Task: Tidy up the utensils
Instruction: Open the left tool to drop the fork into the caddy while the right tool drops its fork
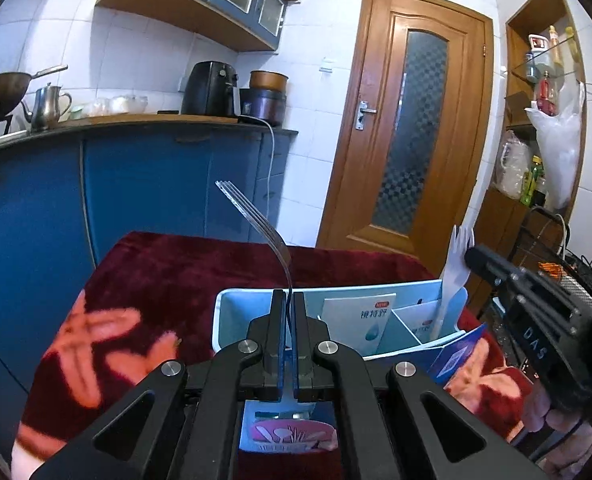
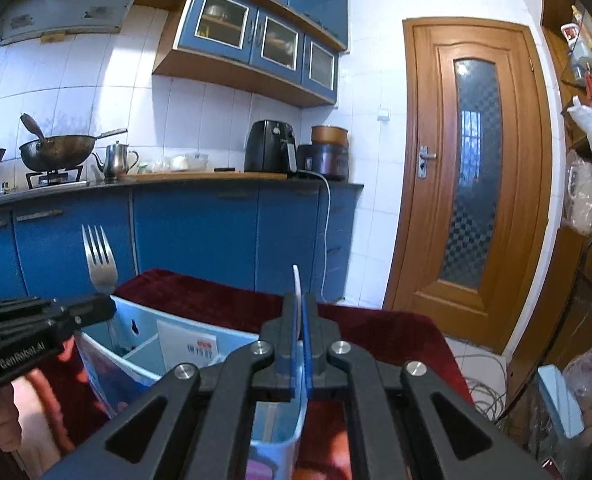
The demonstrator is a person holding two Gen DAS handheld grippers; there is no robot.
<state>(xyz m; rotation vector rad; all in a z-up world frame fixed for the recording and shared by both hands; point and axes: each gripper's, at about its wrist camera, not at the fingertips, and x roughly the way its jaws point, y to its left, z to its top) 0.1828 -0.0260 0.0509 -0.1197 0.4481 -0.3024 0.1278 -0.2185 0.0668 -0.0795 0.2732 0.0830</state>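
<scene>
Blue kitchen cabinets (image 2: 192,232) run under a counter at the back, with a wok (image 2: 58,152) on the stove at the far left, then a steel kettle (image 2: 116,160), a black air fryer (image 2: 270,146) and a brown-lidded cooker (image 2: 325,152), and a wooden door (image 2: 471,184) to the right. Nearer, a dark red patterned cloth (image 1: 168,280) covers the table, and on it stands a light blue divided organizer (image 1: 226,320) with printed paper cards in its compartments.

On the left side, the left gripper (image 1: 288,300) is clamped on the handle of a metal fork (image 1: 256,220). The fork stands roughly upright over the left end of the organizer with its tines pointing up; in the right wrist view the same fork (image 2: 102,260) rises above the left gripper (image 2: 108,306) at the organizer's far left corner (image 2: 136,320). Whether the fork's lower end touches the organizer floor is hidden.

Toward the right, the right gripper (image 2: 299,308) is closed on a white plastic utensil (image 2: 297,280), seen edge-on there. From the left wrist view it shows as a white plastic fork (image 1: 453,272) with short tines up, held by the right gripper (image 1: 473,258) near its head, its handle reaching down into the rightmost compartment of the organizer beside a diagonal divider (image 1: 405,324)
</scene>
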